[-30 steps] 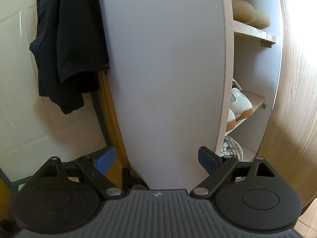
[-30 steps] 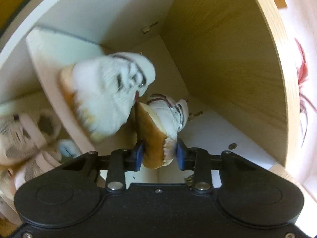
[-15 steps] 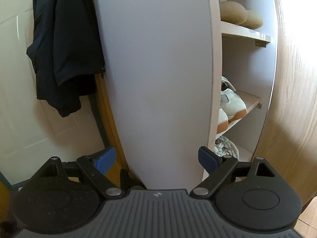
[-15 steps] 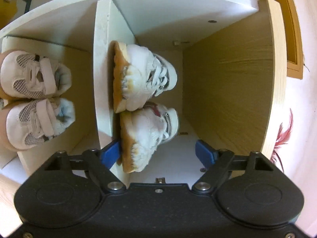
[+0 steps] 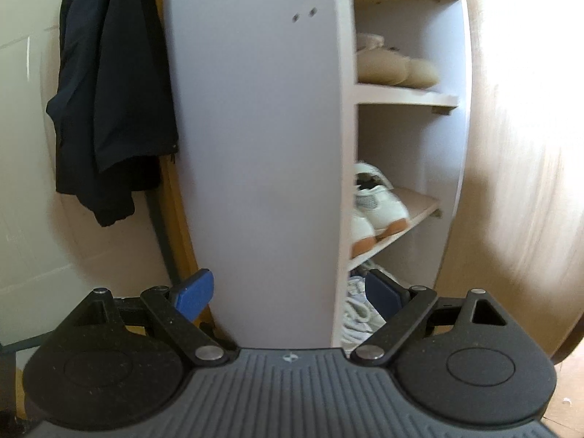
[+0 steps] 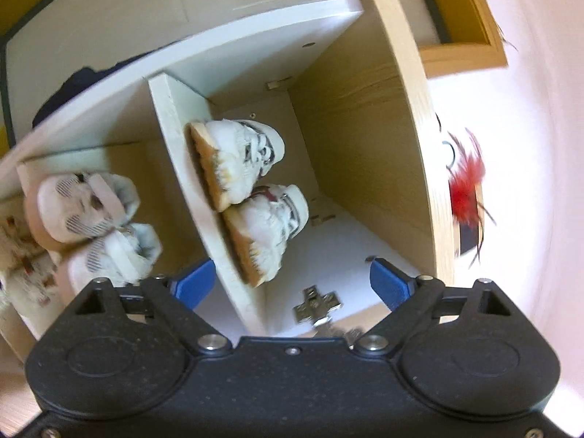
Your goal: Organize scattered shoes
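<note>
A pair of white sneakers (image 6: 252,197) is seen side by side on a shelf (image 6: 189,168) inside the open cabinet (image 6: 368,135), soles flat on the board, near its front edge. The right gripper (image 6: 288,281) is held open and empty just in front of them; the left gripper (image 5: 288,292) is likewise open, holding nothing, before the cabinet door (image 5: 255,146). A pink strapped pair (image 6: 95,219) is kept on the neighbouring shelf, tan shoes (image 5: 394,69) on a higher one, and another light shoe (image 5: 357,310) at the bottom. Whether more shoes are left scattered elsewhere cannot be told
</note>
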`<state>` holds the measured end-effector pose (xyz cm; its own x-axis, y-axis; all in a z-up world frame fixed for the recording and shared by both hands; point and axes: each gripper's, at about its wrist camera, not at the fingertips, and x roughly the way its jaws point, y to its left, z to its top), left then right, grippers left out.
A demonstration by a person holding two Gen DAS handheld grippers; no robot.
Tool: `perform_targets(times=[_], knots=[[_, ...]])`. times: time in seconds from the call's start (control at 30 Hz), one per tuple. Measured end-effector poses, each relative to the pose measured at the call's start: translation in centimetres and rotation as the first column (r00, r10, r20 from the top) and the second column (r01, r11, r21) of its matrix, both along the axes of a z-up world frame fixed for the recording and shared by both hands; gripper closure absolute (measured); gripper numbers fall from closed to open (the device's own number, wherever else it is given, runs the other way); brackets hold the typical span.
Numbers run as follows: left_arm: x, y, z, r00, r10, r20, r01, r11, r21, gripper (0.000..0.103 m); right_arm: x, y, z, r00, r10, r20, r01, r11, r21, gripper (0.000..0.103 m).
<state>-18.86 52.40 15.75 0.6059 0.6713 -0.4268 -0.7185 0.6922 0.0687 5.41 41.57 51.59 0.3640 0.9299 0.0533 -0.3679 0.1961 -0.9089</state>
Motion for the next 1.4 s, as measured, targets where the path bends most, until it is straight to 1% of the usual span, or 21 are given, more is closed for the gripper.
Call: perform_targets(times=[0.07, 0.17, 0.23, 0.27, 0.3, 0.33, 0.4, 0.5, 0.57, 0.67, 0.73, 0.8, 0.87, 0.97, 1.1, 1.17, 1.23, 1.27, 1.3, 1.37, 1.4], knots=[[-0.2, -1.0, 0.2, 0.999, -0.038, 0.001, 0.038, 0.999, -0.004, 0.012, -0.9, -1.4, -0.4, 0.999, -0.015, -0.049, 0.016, 1.000, 0.012, 0.007], [-0.4, -2.6, 0.4, 0.996, -0.095, 0.004, 0.095, 0.995, -0.009, 0.012, -2.0, -2.9, -1.8, 0.985, -0.051, -0.162, 0.059, 0.997, 0.045, 0.005], [-0.6, -3.7, 0.5, 0.991, -0.132, 0.006, 0.132, 0.991, -0.012, 0.012, -2.8, -4.9, -1.5, 0.970, -0.070, -0.233, 0.086, 0.994, 0.063, 0.004], [-0.6, -3.8, 0.6, 0.990, -0.138, 0.004, 0.138, 0.990, -0.014, 0.012, -3.3, -6.2, -1.3, 0.953, -0.076, -0.295, 0.103, 0.992, 0.074, 0.004], [-0.8, -4.2, 0.7, 0.987, -0.158, -0.003, 0.158, 0.987, -0.016, 0.012, -3.8, -7.4, -1.4, 0.924, -0.080, -0.373, 0.120, 0.989, 0.086, 0.002], [-1.0, -4.9, 0.8, 0.985, -0.171, -0.018, 0.171, 0.985, -0.011, 0.012, -4.1, -8.1, -1.5, 0.908, -0.083, -0.411, 0.132, 0.987, 0.092, 0.001], [-1.4, -5.6, 0.9, 0.983, -0.182, -0.033, 0.183, 0.983, 0.000, 0.012, -5.0, -10.0, -2.0, 0.858, -0.085, -0.507, 0.163, 0.980, 0.112, 0.000], [-2.6, -6.5, 1.0, 0.982, -0.186, -0.025, 0.186, 0.983, -0.009, 0.012, -6.1, -12.8, -3.6, 0.745, -0.089, -0.661, 0.229, 0.965, 0.128, 0.000], [-3.2, -7.1, 1.1, 0.983, -0.180, -0.019, 0.180, 0.984, -0.013, 0.012, -7.1, -14.3, -5.3, 0.692, -0.097, -0.715, 0.265, 0.956, 0.127, 0.000], [-3.9, -8.1, 1.3, 0.985, -0.170, 0.002, 0.170, 0.985, -0.027, 0.012, -8.6, -15.8, -8.0, 0.654, -0.119, -0.747, 0.297, 0.949, 0.109, 0.000], [-4.0, -8.7, 1.4, 0.987, -0.164, -0.003, 0.163, 0.986, -0.025, 0.012, -9.4, -16.6, -9.8, 0.626, -0.139, -0.767, 0.318, 0.944, 0.088, 0.000], [-4.0, -9.6, 1.5, 0.988, -0.156, -0.012, 0.156, 0.988, -0.019, 0.012, -10.1, -17.2, -11.6, 0.580, -0.174, -0.795, 0.373, 0.925, 0.070, 0.000], [-4.1, -10.4, 1.6, 0.988, -0.153, -0.016, 0.153, 0.988, -0.016, 0.012, -10.8, -18.3, -13.8, 0.516, -0.191, -0.835, 0.425, 0.904, 0.055, 0.000], [-4.2, -11.5, 1.7, 0.988, -0.155, -0.026, 0.155, 0.988, -0.009, 0.012, -11.6, -20.1, -16.4, 0.445, -0.171, -0.879, 0.419, 0.907, 0.036, 0.000], [-5.3, -14.5, 1.7, 0.996, -0.092, 0.000, 0.092, 0.996, 0.006, 0.012, -12.7, -22.4, -20.0, 0.358, -0.214, -0.909, 0.441, 0.897, -0.038, 0.000], [-6.2, -16.6, 1.3, 0.998, -0.061, 0.017, 0.061, 0.998, 0.004, 0.012, -13.5, -23.6, -21.7, 0.344, -0.227, -0.911, 0.419, 0.905, -0.068, 0.000], [-7.2, -18.7, 0.9, 0.999, -0.034, 0.030, 0.034, 0.999, -0.020, 0.011, -14.2, -24.5, -23.2, 0.349, -0.236, -0.907, 0.426, 0.902, -0.071, 0.000], [-7.7, -19.7, 0.8, 0.999, -0.030, 0.024, 0.031, 0.998, -0.049, 0.006, -14.7, -25.2, -24.3, 0.352, -0.242, -0.904, 0.432, 0.899, -0.073, 0.000], [-8.0, -20.0, 0.8, 0.999, -0.029, 0.019, 0.030, 0.998, -0.059, 0.004, -15.1, -25.8, -25.5, 0.340, -0.248, -0.907, 0.432, 0.898, -0.084, 0.000], [-9.0, -22.0, 0.8, 1.000, -0.027, 0.007, 0.027, 0.998, -0.051, 0.004, -15.2, -27.3, -28.4, 0.243, -0.240, -0.940, 0.429, 0.896, -0.117, 0.000], [-9.3, -22.8, 0.9, 1.000, -0.028, 0.001, 0.028, 0.999, -0.038, 0.004, -15.2, -27.8, -29.5, 0.205, -0.241, -0.948, 0.429, 0.893, -0.134, 0.000]])
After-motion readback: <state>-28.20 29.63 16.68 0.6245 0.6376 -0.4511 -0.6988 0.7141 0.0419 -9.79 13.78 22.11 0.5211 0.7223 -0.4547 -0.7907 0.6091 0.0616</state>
